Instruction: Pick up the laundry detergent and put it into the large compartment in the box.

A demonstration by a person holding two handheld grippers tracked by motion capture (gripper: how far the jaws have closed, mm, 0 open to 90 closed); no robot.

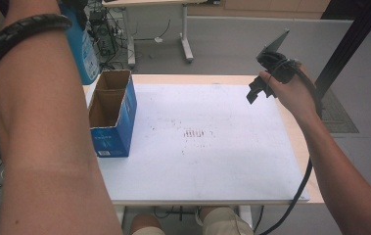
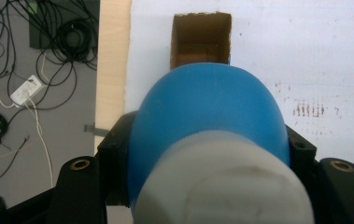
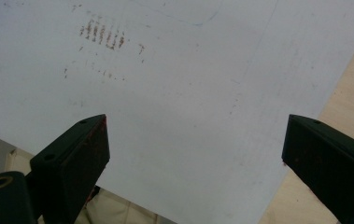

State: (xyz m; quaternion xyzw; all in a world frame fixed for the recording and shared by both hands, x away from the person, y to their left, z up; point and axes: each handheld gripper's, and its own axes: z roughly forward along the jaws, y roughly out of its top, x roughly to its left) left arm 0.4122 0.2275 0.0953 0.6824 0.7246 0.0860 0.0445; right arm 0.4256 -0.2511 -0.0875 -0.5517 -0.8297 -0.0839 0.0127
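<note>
While the left gripper (image 2: 202, 186) pinches a blue bottle (image 2: 207, 126) above the open cardboard box (image 2: 201, 39), the right gripper (image 3: 195, 154) hangs spread over the white board (image 3: 188, 70). Next, I judge: lower it straight into 1 compartment. No label is readable.

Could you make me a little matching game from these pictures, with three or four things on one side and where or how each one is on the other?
Things:
1. blue bottle
2. cardboard box
3. right hand-held gripper
4. brown marks

States:
A. open on top, at the sheet's left edge
B. jaws wide apart, nothing between them
C. clamped in the left hand-held gripper
D. mid-sheet

Pairs: 1-C, 2-A, 3-B, 4-D
</note>
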